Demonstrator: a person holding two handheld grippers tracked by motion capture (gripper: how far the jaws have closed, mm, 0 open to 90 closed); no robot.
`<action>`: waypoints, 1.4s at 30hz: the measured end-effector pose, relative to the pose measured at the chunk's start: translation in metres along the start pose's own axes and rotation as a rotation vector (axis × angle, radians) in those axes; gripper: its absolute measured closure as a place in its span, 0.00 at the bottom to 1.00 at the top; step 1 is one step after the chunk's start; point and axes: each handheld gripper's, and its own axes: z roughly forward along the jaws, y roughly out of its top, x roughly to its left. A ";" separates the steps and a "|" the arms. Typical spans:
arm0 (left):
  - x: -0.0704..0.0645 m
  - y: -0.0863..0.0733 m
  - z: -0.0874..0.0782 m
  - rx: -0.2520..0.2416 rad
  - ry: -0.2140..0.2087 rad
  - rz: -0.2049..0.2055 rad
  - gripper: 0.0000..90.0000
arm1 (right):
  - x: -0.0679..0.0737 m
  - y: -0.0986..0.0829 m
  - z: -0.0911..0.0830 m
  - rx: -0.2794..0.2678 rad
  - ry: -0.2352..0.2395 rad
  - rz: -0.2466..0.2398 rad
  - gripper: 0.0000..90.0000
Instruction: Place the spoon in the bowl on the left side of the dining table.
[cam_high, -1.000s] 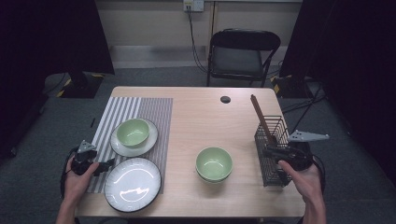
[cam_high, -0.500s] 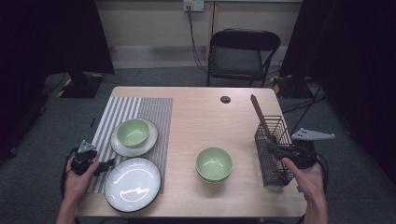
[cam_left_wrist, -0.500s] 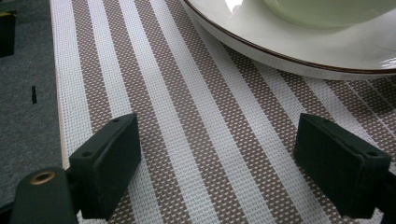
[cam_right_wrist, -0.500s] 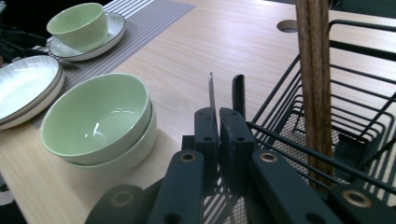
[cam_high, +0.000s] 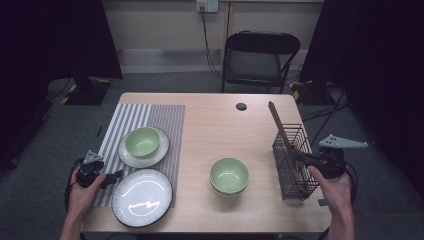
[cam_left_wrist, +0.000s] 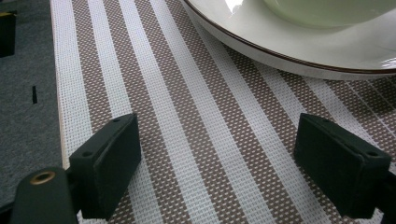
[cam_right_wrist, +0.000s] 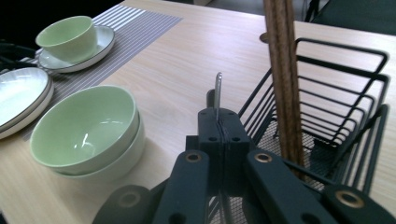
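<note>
High view shows the right gripper (cam_high: 306, 158) at the near right of the table (cam_high: 210, 125), its tips over the black wire basket (cam_high: 294, 165). The left gripper (cam_high: 107, 177) rests at the near left, on the striped mat (cam_high: 160, 117), just beside the empty plate (cam_high: 141, 197).

Left gripper view shows its 2 jaws wide apart over the mat (cam_left_wrist: 187, 140), with nothing between them.

Right gripper view shows the jaws pressed together on a thin metal utensil handle (cam_right_wrist: 218, 93), which stands upright above the basket (cam_right_wrist: 336, 121). 2 stacked green bowls (cam_right_wrist: 86, 130) sit to the left.
</note>
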 end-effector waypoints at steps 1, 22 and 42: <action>0.000 0.000 0.000 0.000 0.001 0.000 0.16 | 0.002 0.001 0.000 0.004 -0.008 -0.008 1.00; -0.002 0.008 -0.019 -0.045 0.025 -0.044 0.25 | 0.007 0.024 -0.008 -0.085 0.008 -0.039 1.00; -0.060 0.022 -0.069 -0.149 -0.079 0.036 0.27 | 0.025 0.064 -0.020 -0.197 0.034 -0.089 1.00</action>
